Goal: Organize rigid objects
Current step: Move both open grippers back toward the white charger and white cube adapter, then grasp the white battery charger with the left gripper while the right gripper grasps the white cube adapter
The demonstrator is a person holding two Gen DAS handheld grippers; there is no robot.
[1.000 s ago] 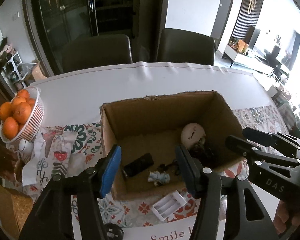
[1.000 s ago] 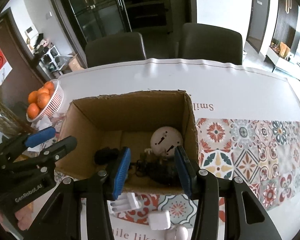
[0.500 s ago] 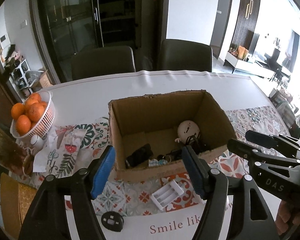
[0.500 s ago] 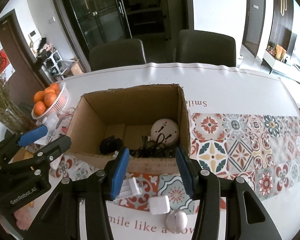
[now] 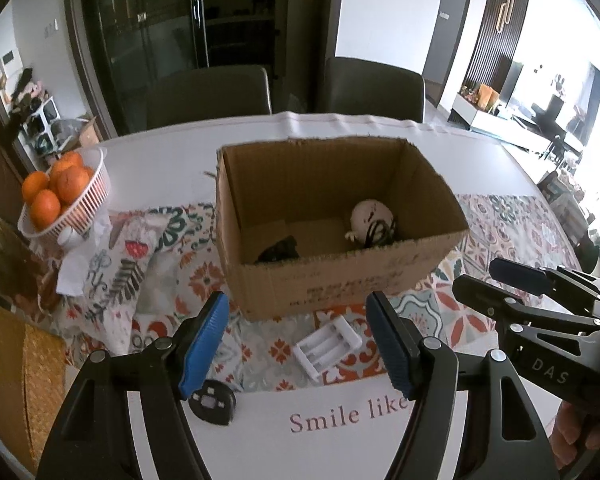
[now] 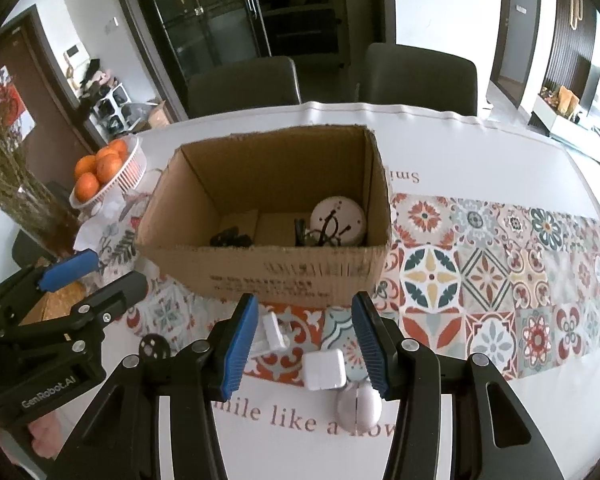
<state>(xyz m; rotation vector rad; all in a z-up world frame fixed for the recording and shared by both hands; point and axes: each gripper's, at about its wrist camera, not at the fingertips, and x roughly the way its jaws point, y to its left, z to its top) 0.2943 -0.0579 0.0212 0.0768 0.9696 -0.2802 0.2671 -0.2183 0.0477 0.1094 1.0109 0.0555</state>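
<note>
An open cardboard box stands on the patterned runner. Inside it lie a white round device with black cables and a black item. In front of the box, on the table, are a white battery holder, a black round disc, a white square charger and a white oval piece. My left gripper hangs open above the battery holder, holding nothing. My right gripper is open above the charger, also holding nothing.
A white basket of oranges stands at the left beside a crumpled patterned cloth. A woven mat lies at the near left. Two dark chairs stand behind the table. Dried stems rise at the far left.
Both grippers have drawn back from over the box toward the table's near edge. The left jaws have widened. The loose items in front of the box have come into view.
</note>
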